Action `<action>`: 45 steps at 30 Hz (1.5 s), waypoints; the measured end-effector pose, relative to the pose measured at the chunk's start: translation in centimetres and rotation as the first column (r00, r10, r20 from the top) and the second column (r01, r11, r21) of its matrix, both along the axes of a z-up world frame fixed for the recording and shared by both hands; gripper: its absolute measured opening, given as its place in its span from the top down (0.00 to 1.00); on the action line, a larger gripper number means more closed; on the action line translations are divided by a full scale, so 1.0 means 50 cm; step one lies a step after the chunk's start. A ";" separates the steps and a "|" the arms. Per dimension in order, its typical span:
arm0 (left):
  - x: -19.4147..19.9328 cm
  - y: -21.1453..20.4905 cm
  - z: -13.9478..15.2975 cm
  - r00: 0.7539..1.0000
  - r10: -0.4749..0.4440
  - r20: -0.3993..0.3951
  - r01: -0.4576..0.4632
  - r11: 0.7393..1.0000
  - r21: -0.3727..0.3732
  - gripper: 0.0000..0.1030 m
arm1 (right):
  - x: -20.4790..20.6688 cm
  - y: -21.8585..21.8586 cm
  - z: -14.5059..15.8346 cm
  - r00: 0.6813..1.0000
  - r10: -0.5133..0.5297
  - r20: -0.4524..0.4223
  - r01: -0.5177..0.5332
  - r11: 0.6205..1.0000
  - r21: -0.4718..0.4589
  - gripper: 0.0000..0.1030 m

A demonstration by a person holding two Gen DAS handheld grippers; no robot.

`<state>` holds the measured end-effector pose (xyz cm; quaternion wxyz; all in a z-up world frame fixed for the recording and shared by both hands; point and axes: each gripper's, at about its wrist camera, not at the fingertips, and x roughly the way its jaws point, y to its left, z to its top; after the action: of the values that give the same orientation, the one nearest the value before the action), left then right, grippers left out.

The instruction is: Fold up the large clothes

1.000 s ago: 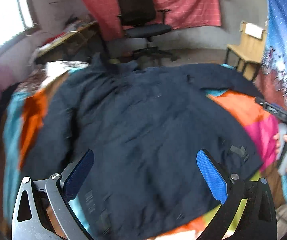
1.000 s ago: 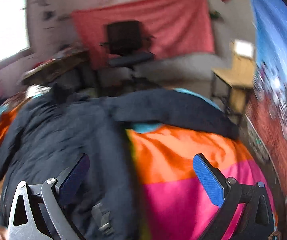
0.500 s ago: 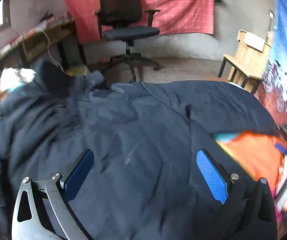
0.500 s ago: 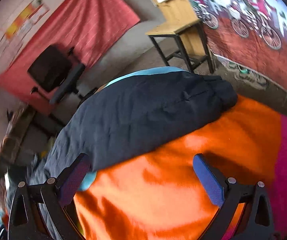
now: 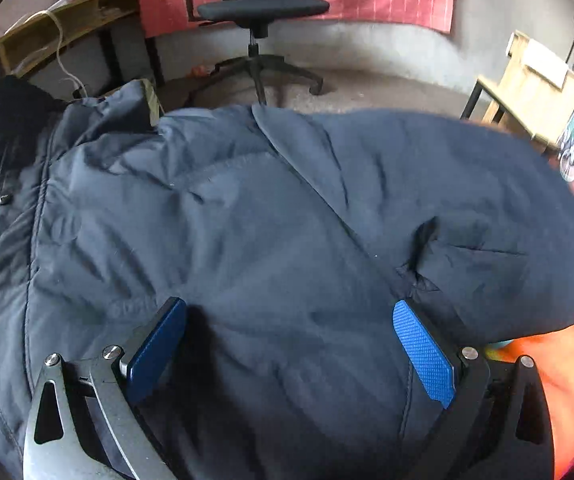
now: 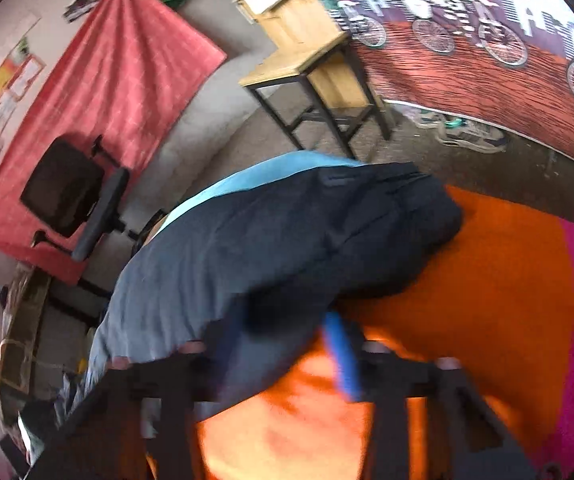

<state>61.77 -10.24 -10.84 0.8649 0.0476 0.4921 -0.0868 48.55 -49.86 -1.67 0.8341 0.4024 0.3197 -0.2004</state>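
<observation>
A large dark navy padded jacket [image 5: 271, 216] lies spread on a bed with an orange, pink and light blue cover [image 6: 507, 280]. My left gripper [image 5: 287, 344] is open and sits low over the jacket's chest near the right armhole, its blue pads [image 5: 423, 352] wide apart. In the right wrist view the jacket's right sleeve [image 6: 307, 232] stretches out to its cuff [image 6: 435, 208]. My right gripper [image 6: 287, 344] is blurred with motion; its fingers have closed in on the sleeve's lower edge, with dark fabric between them.
A black office chair [image 5: 259, 8] stands beyond the bed before a red wall cloth [image 6: 99, 92]. A wooden chair [image 6: 311, 52] is at the far right by a bicycle mural [image 6: 487, 40]. A cluttered desk [image 5: 59, 20] is at left. Shoes [image 6: 467, 132] lie on the floor.
My left gripper moved forward and lower over the jacket toward the shoulder. My right gripper swung onto the right sleeve and its fingers closed from wide open onto the sleeve's edge.
</observation>
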 end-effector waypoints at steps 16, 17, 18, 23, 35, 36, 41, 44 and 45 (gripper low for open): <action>-0.128 0.209 0.132 0.995 0.065 0.072 -0.045 0.968 -0.247 0.02 | 0.017 0.218 0.334 0.937 0.320 0.142 -0.213 0.843 -0.493 0.94; -0.147 0.233 0.148 0.993 0.081 0.083 -0.058 0.968 -0.242 0.02 | 0.019 0.260 0.360 0.919 0.366 0.149 -0.235 0.809 -0.538 0.94; -0.168 0.262 0.158 0.990 0.098 0.099 -0.072 0.968 -0.241 0.02 | 0.020 0.298 0.379 0.902 0.404 0.153 -0.252 0.780 -0.573 0.95; -0.264 0.432 0.197 0.958 0.241 0.157 -0.206 0.956 -0.211 0.02 | 0.004 0.532 0.443 0.764 0.628 0.149 -0.345 0.592 -0.728 0.95; -0.489 0.711 0.241 0.780 0.569 0.260 -0.494 0.815 -0.303 0.02 | -0.072 0.968 0.320 0.368 0.926 -0.077 -0.572 0.160 -0.805 0.96; -0.492 0.720 0.240 0.772 0.574 0.272 -0.497 0.813 -0.305 0.02 | -0.079 0.990 0.301 0.334 0.936 -0.112 -0.588 0.113 -0.801 0.96; -0.509 0.707 0.230 0.789 0.541 0.292 -0.456 0.833 -0.313 0.02 | -0.109 1.079 0.182 0.173 0.938 -0.300 -0.679 -0.107 -0.726 0.96; -0.483 0.707 0.233 0.807 0.502 0.312 -0.396 0.851 -0.345 0.02 | -0.120 1.104 0.128 0.117 0.920 -0.375 -0.732 -0.175 -0.658 0.96; -0.469 0.700 0.234 0.816 0.481 0.320 -0.369 0.860 -0.352 0.02 | -0.122 1.085 0.125 0.109 0.920 -0.377 -0.746 -0.175 -0.642 0.96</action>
<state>38.34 24.75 0.86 0.9414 -0.1678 0.2873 0.0550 42.44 4.38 4.55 0.8529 -0.2612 0.2962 0.3414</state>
